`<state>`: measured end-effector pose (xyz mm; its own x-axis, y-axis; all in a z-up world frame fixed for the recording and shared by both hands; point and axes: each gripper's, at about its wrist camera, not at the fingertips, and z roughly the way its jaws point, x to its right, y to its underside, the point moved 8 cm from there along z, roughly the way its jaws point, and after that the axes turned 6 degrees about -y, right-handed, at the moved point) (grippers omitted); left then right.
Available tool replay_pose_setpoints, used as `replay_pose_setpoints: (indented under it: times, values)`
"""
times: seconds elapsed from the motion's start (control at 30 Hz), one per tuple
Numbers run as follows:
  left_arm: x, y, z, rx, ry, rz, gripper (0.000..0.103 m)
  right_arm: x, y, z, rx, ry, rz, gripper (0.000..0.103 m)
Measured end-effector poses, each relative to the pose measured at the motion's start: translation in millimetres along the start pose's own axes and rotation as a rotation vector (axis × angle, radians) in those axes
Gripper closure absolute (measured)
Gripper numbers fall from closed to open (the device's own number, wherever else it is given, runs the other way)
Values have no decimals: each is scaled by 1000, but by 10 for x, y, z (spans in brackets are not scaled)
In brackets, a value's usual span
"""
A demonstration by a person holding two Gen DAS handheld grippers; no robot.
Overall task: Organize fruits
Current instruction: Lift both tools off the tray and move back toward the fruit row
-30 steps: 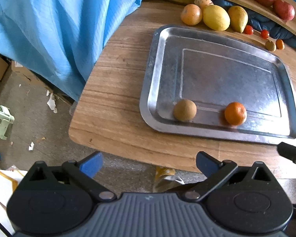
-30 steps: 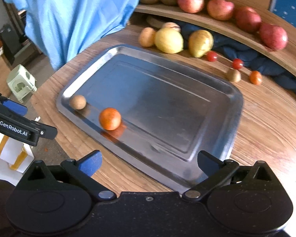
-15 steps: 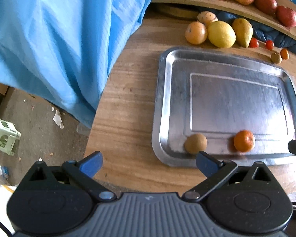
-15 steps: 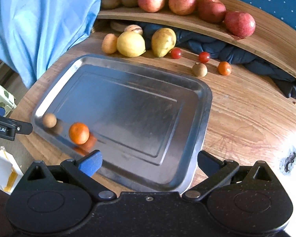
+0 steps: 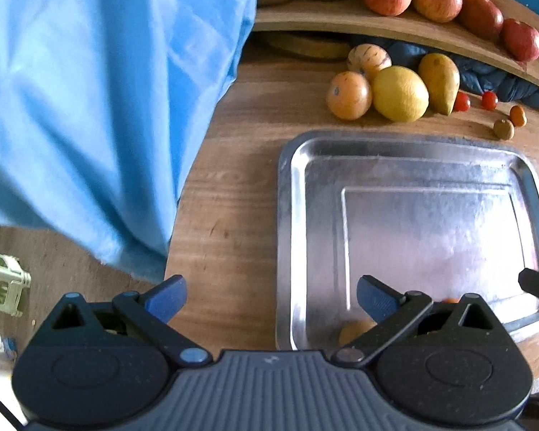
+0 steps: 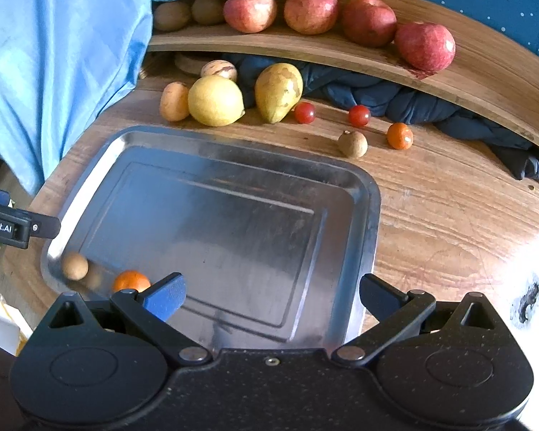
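Both tongs, the left gripper [image 5: 271, 296] and right gripper [image 6: 272, 292], hang spread and empty at the frames' bottom. On the metal tray [image 6: 372, 194], a brown fruit [image 6: 74, 266] and small orange [image 6: 130, 281] sit lower left.

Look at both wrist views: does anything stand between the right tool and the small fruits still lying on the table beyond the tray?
Nothing visible does. The right tool is open over the tray; bare metal, then bare table, leads to the brown fruit, small orange fruit and two cherry tomatoes.
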<state>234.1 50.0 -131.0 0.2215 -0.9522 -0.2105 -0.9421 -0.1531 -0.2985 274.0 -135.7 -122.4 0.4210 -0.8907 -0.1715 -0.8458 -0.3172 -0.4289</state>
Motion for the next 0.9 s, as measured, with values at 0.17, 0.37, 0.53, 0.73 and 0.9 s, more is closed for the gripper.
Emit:
replay_pose_setpoints:
  times: [0.17, 0.37, 0.53, 0.73, 0.9]
  values:
    - [82, -182, 58, 11, 23, 33, 1, 8, -63, 49, -4, 17, 19, 1]
    - [160, -343, 138, 16, 45, 63, 1, 51, -104, 99, -8, 39, 52, 1]
    - [217, -464, 209, 20, 50, 89, 1, 66, -148, 137, -5, 50, 74, 1]
    - [267, -619, 258, 34, 54, 113, 1, 65, -259, 176, 21, 56, 88, 1]
    - [311, -800, 330, 46, 62, 112, 1, 47, -349, 231, 28, 56, 89, 1]
